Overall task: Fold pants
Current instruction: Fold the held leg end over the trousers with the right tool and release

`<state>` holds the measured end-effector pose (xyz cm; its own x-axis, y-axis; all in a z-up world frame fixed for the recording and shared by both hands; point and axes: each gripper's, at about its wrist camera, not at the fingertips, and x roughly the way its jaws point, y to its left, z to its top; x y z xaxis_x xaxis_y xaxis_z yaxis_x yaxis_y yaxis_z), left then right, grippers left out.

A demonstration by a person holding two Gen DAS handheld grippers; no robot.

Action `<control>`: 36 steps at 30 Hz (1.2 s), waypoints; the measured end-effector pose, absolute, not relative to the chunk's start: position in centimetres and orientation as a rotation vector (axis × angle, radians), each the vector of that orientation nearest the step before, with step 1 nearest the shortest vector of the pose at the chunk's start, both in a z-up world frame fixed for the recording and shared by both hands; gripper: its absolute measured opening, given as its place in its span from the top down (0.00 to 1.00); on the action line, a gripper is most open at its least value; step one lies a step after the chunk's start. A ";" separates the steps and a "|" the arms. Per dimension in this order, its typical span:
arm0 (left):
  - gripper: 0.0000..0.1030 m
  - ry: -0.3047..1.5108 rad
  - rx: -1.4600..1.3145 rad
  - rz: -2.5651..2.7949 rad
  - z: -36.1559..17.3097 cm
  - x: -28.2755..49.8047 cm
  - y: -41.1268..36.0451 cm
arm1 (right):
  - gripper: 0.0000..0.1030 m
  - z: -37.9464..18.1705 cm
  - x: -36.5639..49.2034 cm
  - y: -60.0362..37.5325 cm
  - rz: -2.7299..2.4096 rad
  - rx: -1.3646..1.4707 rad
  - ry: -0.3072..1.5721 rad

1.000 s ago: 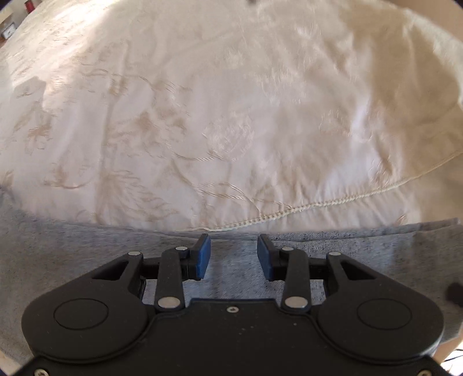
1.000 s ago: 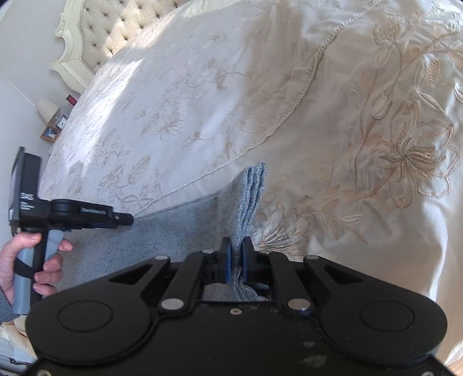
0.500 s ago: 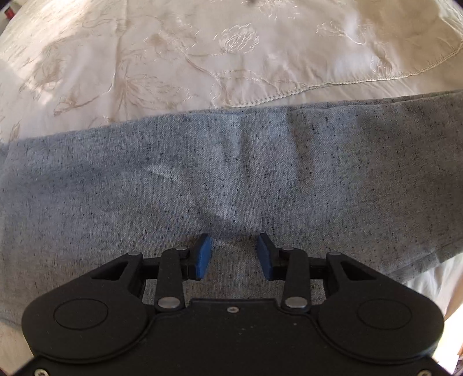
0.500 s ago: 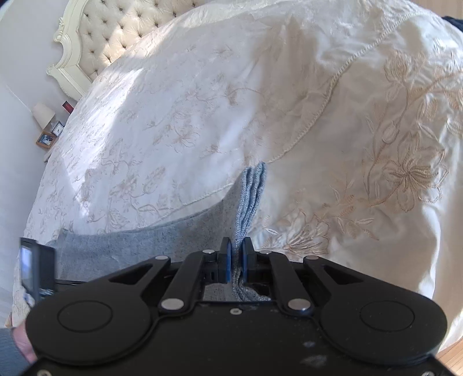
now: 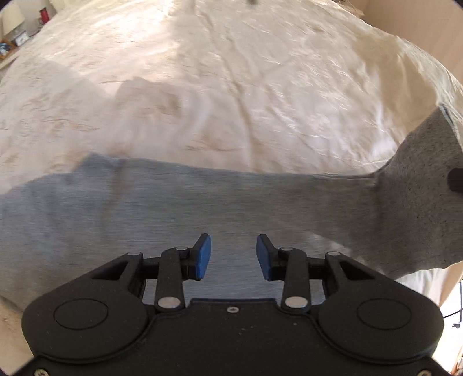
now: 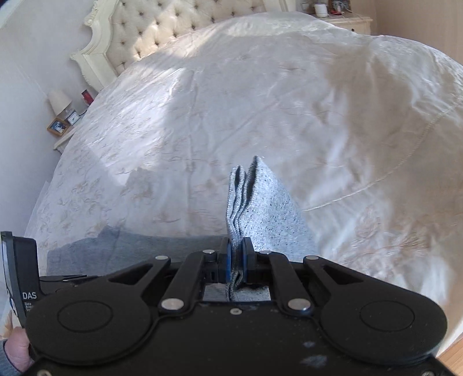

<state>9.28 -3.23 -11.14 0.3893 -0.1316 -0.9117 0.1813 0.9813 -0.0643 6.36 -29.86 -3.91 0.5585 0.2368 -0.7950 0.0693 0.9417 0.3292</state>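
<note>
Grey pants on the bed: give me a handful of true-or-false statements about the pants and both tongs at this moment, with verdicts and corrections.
1. The right tongs are shut on a bunched end of the grey pants. True.
2. The left tongs are clamped on the pants. False: their pads stand apart above the fabric, nothing between them.
3. The pants lie on a cream embroidered bedspread. True.
4. The whole garment is lifted clear of the bed. False: only the gripped end is raised; the rest lies stretched across the bedspread.
5. A tufted headboard stands at the far end of the bed. True.
</note>
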 end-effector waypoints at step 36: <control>0.56 1.213 0.015 -0.242 -12.8 11.0 -2.8 | 0.77 -13.1 6.5 -22.7 0.030 0.200 1.098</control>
